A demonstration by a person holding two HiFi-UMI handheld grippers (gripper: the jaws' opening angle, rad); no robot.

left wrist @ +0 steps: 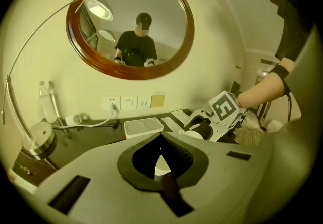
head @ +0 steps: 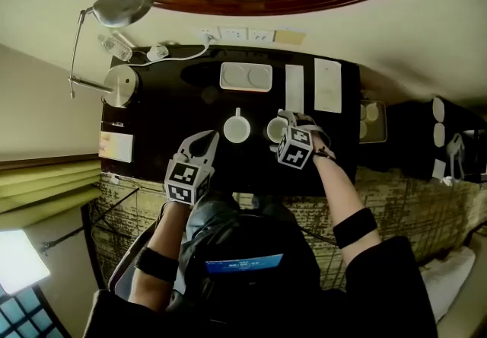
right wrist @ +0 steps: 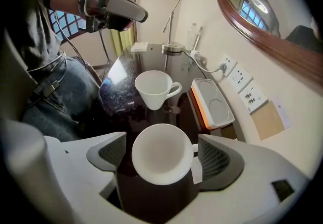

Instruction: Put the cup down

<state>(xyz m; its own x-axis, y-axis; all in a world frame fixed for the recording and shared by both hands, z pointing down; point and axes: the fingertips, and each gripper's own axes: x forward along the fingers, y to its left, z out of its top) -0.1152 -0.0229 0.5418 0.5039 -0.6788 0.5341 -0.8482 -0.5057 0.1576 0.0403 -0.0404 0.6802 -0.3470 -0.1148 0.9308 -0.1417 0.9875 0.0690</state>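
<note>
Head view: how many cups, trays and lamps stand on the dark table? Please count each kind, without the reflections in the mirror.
Cups: 2
Tray: 1
Lamp: 1
Total: 4

In the right gripper view, a plain white glossy ceramic cup [right wrist: 160,140] fills the lower centre. A second white handled cup [right wrist: 153,89] sits above it on the glossy black desk top [right wrist: 118,99], which is flecked with pale reflections. At right is a white rectangular tray [right wrist: 214,102] edged in orange. The right gripper [right wrist: 161,156] is pale grey with dark grey ribbed pads. In the head view, its marker cube [head: 294,148] shows black squares on white, and a yellow-green pleated curtain [head: 46,186] is at the left edge. In the left gripper view, a reddish-brown wooden mirror frame [left wrist: 96,66] stands out against the cream wall [left wrist: 222,41].
</note>
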